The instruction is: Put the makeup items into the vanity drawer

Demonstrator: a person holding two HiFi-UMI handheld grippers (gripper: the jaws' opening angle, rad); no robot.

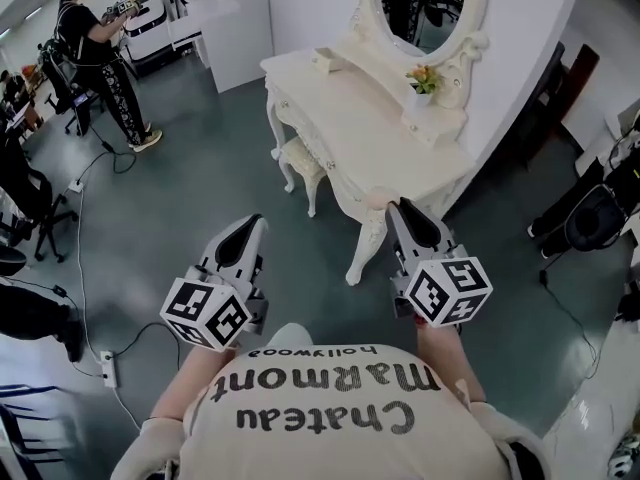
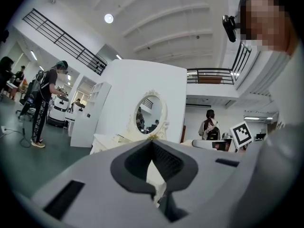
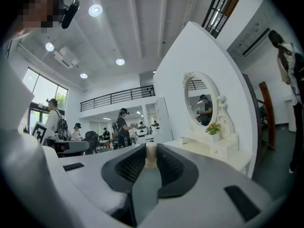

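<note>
Oval mirror (image 1: 425, 3) in a carved white frame, reflecting a person. Small potted plant (image 1: 423, 80) at the mirror's base. White stool (image 1: 303, 163) stands on the grey floor (image 1: 200, 198). Person in dark clothes (image 1: 95, 53) stands top left, near white cabinets (image 1: 235, 28). Power strip (image 1: 108, 370) and cable lie lower left. Black chair (image 1: 590, 218) at right.

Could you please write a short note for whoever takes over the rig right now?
Left hand-held gripper: shut, empty.
Right hand-held gripper: jaws slightly apart, apparently holding nothing; the cream shape in the gap looks like the table leg behind.
Both are held before the torso, clear of the vanity table.
Things: only a flower pot and a small box show on top. No makeup items can be made out, and no drawer is seen open.
Done: nothing.
Left: approach, open drawer, load items.
</note>
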